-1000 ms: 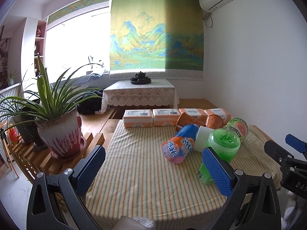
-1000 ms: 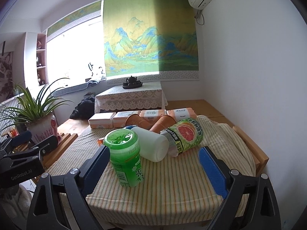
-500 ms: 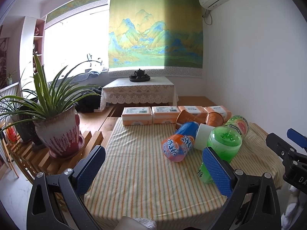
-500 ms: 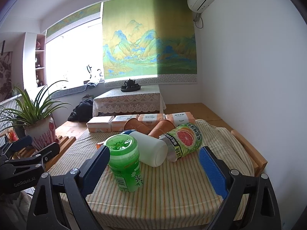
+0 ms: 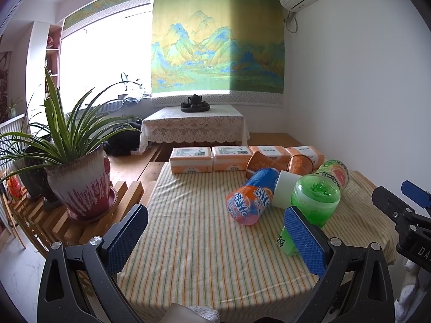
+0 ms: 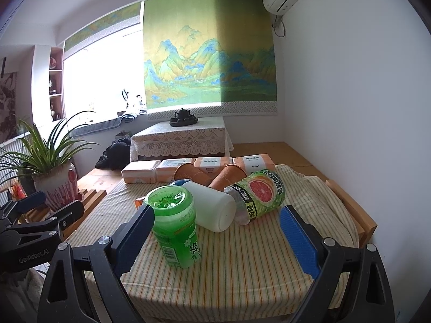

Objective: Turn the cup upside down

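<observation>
Both hand-held grippers, left and right, are wide open, holding nothing. Green cup stands upright on the striped surface, just beside the right one's left finger, touching a white cup lying behind.

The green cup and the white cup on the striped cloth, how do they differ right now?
The green cup stands on end, its printed label upside down; the white cup lies on its side. The green cup is translucent green with printing; the white cup is plain and opaque. The green cup sits nearest the right gripper; the white cup lies behind it, against the grapefruit cup. Both rest on the striped tablecloth, and neither is gripped.
</observation>
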Tool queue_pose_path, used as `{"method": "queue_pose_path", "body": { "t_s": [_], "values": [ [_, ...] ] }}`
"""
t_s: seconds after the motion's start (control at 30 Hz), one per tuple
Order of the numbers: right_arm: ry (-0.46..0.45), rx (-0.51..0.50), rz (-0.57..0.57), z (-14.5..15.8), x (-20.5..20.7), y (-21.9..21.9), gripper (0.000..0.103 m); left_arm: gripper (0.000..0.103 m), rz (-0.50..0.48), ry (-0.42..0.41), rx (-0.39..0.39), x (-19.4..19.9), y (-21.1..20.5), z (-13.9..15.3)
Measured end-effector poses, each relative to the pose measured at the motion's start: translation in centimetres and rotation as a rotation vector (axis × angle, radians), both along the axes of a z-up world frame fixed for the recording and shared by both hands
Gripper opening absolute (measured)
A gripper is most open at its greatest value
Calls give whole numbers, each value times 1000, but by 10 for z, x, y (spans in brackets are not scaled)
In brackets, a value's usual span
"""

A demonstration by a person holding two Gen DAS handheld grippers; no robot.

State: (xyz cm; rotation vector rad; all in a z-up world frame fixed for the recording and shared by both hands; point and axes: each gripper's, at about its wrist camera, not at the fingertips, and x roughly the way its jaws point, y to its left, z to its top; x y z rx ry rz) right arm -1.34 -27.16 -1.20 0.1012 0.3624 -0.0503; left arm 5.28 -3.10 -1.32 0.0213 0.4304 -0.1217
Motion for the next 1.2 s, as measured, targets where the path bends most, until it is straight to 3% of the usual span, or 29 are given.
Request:
{"method": "queue_pose_path", "body": {
  "t_s": [1.2],
  "values": [
    [0,-3,0,1,-3,1,92,102,-11,6,7,-2,-3,0]
  ]
}}
